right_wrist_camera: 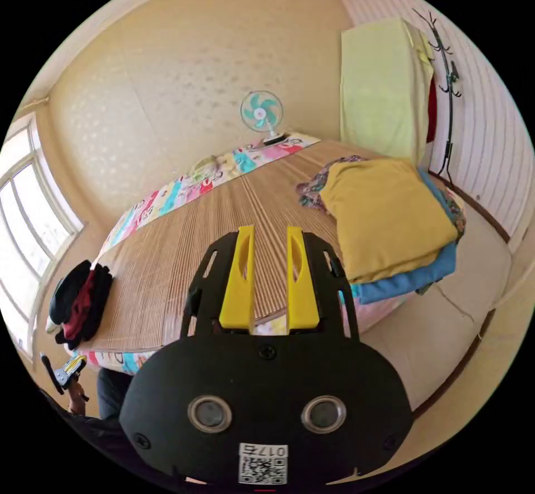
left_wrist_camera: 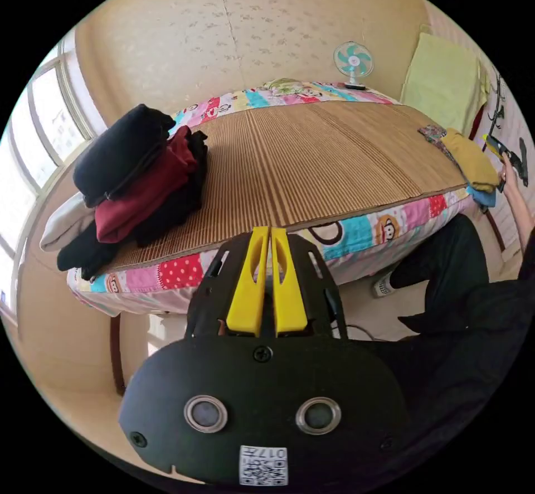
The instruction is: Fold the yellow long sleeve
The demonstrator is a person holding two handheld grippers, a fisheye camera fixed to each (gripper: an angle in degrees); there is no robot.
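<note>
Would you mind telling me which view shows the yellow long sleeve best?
The right gripper view: the yellow long sleeve lies close and large there, folded on top of a blue garment. In the left gripper view it is small, far off near the picture's edge.

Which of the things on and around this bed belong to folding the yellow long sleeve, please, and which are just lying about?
For the job:
yellow long sleeve
left gripper
right gripper
striped mat

Lying about:
dark clothes pile
blue garment
small fan
coat rack
</note>
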